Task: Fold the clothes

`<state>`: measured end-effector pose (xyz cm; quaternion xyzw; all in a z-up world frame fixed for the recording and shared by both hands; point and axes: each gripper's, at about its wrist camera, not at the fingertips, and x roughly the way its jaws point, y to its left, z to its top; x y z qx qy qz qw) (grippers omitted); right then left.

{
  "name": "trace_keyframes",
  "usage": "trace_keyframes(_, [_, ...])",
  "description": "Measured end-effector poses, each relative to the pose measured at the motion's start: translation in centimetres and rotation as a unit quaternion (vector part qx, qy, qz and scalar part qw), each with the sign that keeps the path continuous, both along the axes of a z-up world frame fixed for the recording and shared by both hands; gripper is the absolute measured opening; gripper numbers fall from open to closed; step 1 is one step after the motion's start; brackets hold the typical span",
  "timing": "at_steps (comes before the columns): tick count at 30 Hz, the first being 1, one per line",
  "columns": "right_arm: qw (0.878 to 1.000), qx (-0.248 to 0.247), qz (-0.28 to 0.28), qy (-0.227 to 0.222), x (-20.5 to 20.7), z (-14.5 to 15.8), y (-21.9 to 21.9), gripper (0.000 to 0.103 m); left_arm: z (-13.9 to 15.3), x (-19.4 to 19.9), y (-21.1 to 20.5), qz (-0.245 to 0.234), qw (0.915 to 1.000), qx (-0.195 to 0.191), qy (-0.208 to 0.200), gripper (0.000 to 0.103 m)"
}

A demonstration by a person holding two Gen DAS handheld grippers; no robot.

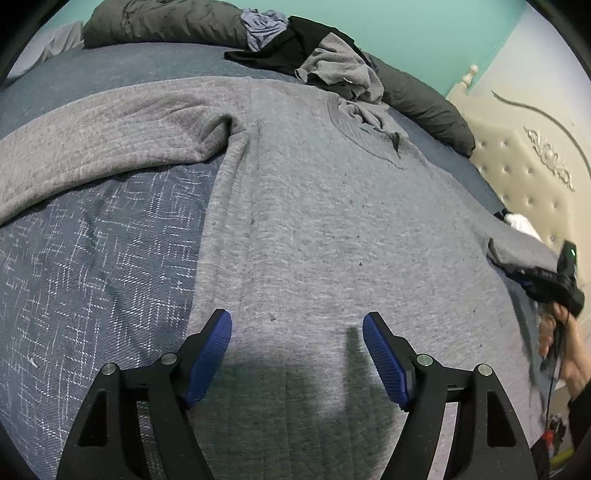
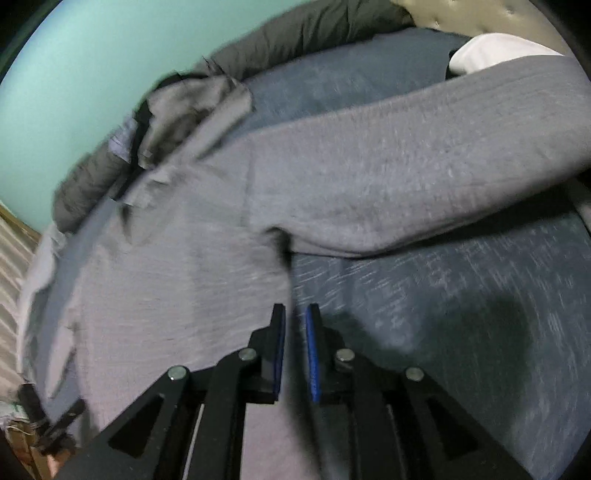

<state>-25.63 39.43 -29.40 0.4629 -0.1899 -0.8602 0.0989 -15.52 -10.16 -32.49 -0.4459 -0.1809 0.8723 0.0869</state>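
Blue bedding with a white crosshatch weave (image 1: 92, 258) carries a grey sweatshirt (image 1: 314, 221) laid flat, chest up, collar toward the far side. From the left wrist view, the left gripper (image 1: 297, 354) hangs wide open above the sweatshirt's lower body, holding nothing, and one sleeve stretches across the cover. Only this view shows the right gripper (image 1: 546, 280) from outside, in a hand (image 1: 569, 354) at the other sleeve. The blurred right wrist view shows its own gripper (image 2: 295, 325) nearly closed, a narrow gap between the pads, nothing clearly between them. Beyond lie crumpled clothes (image 1: 332, 66), a dark duvet (image 1: 166, 22), a tufted headboard (image 1: 524, 173) and a teal wall (image 2: 92, 74).
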Motion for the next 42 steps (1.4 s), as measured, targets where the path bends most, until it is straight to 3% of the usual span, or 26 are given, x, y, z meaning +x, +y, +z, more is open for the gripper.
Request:
trace_keyframes(4, [0.997,-0.07,-0.003,0.025,3.8,1.1,-0.9,0.027,0.6,0.7,-1.4,0.024,0.9995,0.021,0.002,0.077])
trace_keyframes(8, [0.991,-0.129,0.002,0.045,6.8,1.1,-3.0,0.029,1.1,1.5,-3.8,0.065,0.9967,0.048,-0.005,0.077])
trace_keyframes(10, [0.99,-0.131,0.013,0.045,7.9,0.6,-3.9,0.032,1.4,1.9,-5.1,0.085,0.9946,0.058,-0.011,0.077])
trace_keyframes(16, [0.987,-0.154,0.03,0.026,9.9,-1.3,-5.0,0.037,2.3,3.4,-9.6,0.118,0.9918,0.023,-0.045,0.077])
trace_keyframes(19, [0.987,-0.157,0.022,0.036,10.6,-1.0,-4.4,0.038,2.9,4.1,-12.4,0.144,0.9878,0.023,-0.056,0.077])
trace_keyframes(24, [0.985,-0.16,0.023,0.056,10.8,-0.4,-4.1,0.043,4.3,5.2,-17.5,0.201,0.9774,0.023,-0.06,0.077])
trace_keyframes(42, [0.985,-0.154,0.001,0.081,11.0,-0.1,-3.6,0.043,6.6,7.8,-30.6,0.321,0.9431,-0.049,-0.072,0.08])
